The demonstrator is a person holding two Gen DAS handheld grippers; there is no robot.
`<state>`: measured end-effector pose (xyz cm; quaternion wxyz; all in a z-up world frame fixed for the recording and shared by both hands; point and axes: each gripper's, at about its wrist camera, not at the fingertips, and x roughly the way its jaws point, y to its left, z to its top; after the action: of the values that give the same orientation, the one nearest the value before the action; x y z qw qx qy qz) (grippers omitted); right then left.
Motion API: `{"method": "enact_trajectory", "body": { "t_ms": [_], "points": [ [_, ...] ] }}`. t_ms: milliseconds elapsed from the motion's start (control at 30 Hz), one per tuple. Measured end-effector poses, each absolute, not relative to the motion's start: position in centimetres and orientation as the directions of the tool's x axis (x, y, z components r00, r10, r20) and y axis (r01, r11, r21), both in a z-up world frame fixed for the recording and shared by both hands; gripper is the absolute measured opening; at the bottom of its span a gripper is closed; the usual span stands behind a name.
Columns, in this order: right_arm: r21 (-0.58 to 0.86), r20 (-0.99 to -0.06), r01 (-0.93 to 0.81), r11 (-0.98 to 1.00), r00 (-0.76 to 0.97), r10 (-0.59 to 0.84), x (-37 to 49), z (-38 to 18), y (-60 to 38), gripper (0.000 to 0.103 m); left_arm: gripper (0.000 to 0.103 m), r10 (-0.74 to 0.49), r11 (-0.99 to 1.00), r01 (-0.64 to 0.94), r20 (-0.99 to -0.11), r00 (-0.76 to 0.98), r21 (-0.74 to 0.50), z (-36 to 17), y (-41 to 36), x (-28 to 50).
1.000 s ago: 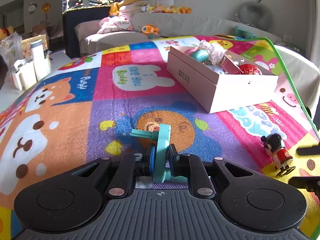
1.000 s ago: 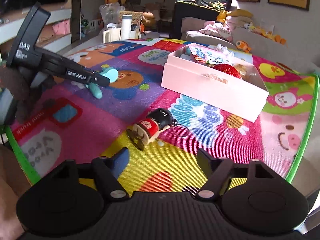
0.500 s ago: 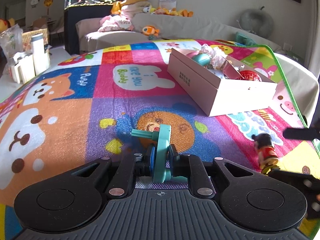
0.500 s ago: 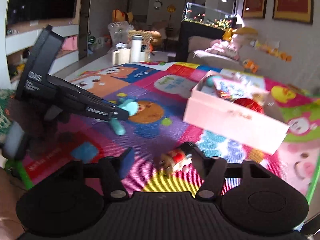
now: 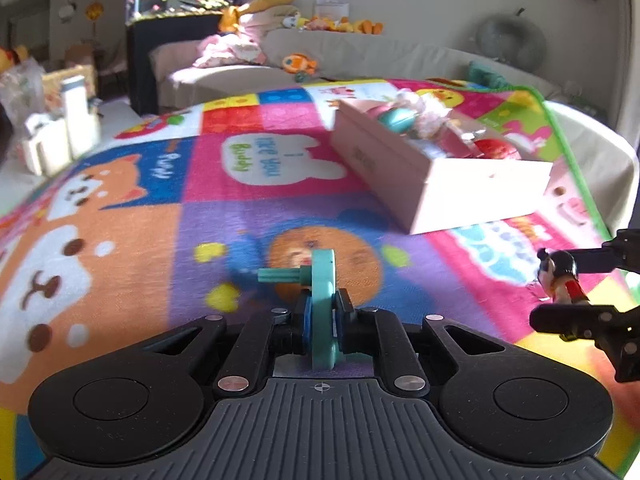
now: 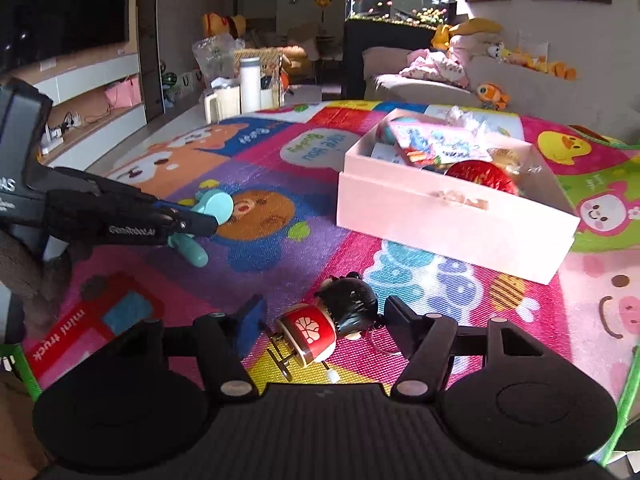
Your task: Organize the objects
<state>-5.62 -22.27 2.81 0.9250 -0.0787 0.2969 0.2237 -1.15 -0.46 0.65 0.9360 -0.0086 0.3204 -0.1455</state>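
Toys lie scattered on a bright cartoon play mat [image 5: 132, 248], and 2 of them are between tongs right now. The left gripper [image 5: 322, 316] is clamped tight on a teal plastic toy [image 5: 322, 300], a flat disc held edge-on with a short stem sticking out to one side, just above the mat's bear patch. The right gripper [image 6: 320, 324] straddles a small doll figure [image 6: 332, 320] with a black head and red body, lying on its side on the mat; its jaws are closing around the doll, and the pads do not yet seem to press it. Beyond both, a pale pink box [image 6: 452, 220] sits open on the mat, already holding a red ball [image 6: 484, 174], a colourful packet and other bits.
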Motion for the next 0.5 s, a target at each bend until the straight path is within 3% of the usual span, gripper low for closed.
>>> {"method": "enact_trajectory", "body": {
  "t_ms": [267,400,500],
  "points": [
    [0.051,-0.445,-0.365,0.93,0.825,0.349,-6.0,7.0,-27.1,0.065,0.014,-0.455,0.882,0.454,-0.471,0.755,-0.126,11.2,-6.6,3.9],
    [0.075,-0.417,-0.3,0.951,0.857,0.303,-5.5,7.8,-28.9,0.065,0.018,-0.589,0.807,0.526,-0.433,0.682,-0.269,13.9,-11.3,10.0],
    [0.074,-0.433,-0.255,0.964,0.863,0.261,-5.1,7.7,-29.8,0.065,0.019,-0.514,0.855,0.46,-0.511,0.689,-0.238,12.8,-14.5,13.5]
  ]
}}
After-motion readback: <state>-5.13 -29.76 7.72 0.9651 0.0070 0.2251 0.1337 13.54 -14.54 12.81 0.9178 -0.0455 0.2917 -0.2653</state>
